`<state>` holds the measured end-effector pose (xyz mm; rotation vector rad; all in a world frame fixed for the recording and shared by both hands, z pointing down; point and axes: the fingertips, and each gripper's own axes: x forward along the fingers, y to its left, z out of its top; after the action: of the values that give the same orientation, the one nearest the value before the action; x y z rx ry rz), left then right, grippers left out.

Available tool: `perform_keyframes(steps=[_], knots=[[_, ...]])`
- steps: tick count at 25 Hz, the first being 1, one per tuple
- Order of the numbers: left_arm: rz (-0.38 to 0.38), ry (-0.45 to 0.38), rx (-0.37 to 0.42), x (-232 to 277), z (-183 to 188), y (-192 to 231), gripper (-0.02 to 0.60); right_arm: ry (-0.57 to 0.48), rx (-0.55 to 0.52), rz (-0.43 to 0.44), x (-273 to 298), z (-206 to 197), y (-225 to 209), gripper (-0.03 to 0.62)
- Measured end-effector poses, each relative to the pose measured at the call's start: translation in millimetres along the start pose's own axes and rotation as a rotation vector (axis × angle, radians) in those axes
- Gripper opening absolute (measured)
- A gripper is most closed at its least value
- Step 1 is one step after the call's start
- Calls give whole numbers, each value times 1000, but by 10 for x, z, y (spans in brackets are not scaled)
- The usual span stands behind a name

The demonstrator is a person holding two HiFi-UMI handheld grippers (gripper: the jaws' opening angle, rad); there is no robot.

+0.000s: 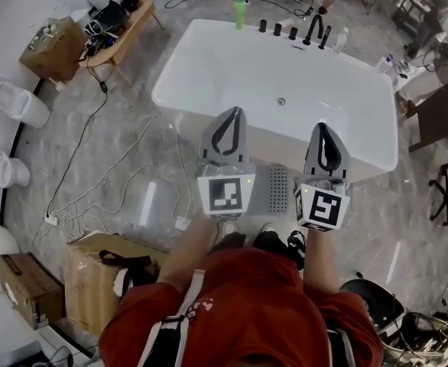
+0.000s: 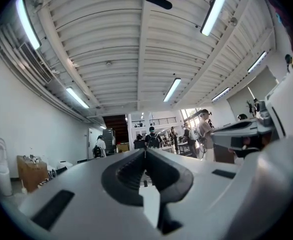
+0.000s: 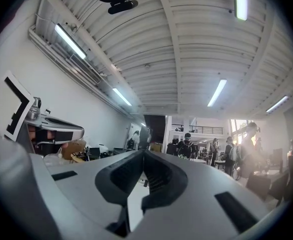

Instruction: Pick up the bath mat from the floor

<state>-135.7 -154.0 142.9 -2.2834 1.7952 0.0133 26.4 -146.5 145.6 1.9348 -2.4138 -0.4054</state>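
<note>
At nine o'clock in the head view a white ceramic toilet [image 1: 14, 102] stands by the wall, and at seven o'clock there is a brown cardboard box [image 1: 94, 281]. The left gripper [image 1: 230, 117] points to twelve o'clock over the near rim of the white rectangular bathtub [image 1: 285, 82]. Its jaws are pressed together and nothing is between them. The grey rectangular perforated bath mat [image 1: 279, 189] lies flat on the grey marble floor [image 1: 132, 151] against the foot of the tub, seen between the two grippers. The right gripper [image 1: 323, 128], at three o'clock of the left one, is closed and empty as well.
</note>
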Motion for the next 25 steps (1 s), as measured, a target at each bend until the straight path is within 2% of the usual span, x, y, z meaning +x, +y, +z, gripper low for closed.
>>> perform_keyframes(steps=[3, 9, 13, 21, 25], knots=[[-4, 23, 42, 27, -88, -26, 15, 1, 2, 10, 35, -23, -56, 12], [45, 17, -24, 73, -46, -91, 15, -8, 10, 13, 49, -33, -267, 12], [42, 20, 13, 104, -22, -143, 15, -5, 26, 11, 76, -50, -379, 12], [47, 60, 34, 108, -155, -196, 15, 24, 43, 27, 95, -219, -399, 14], [61, 70, 14, 92, -179, -230, 15, 41, 48, 45, 112, -308, -360, 12]])
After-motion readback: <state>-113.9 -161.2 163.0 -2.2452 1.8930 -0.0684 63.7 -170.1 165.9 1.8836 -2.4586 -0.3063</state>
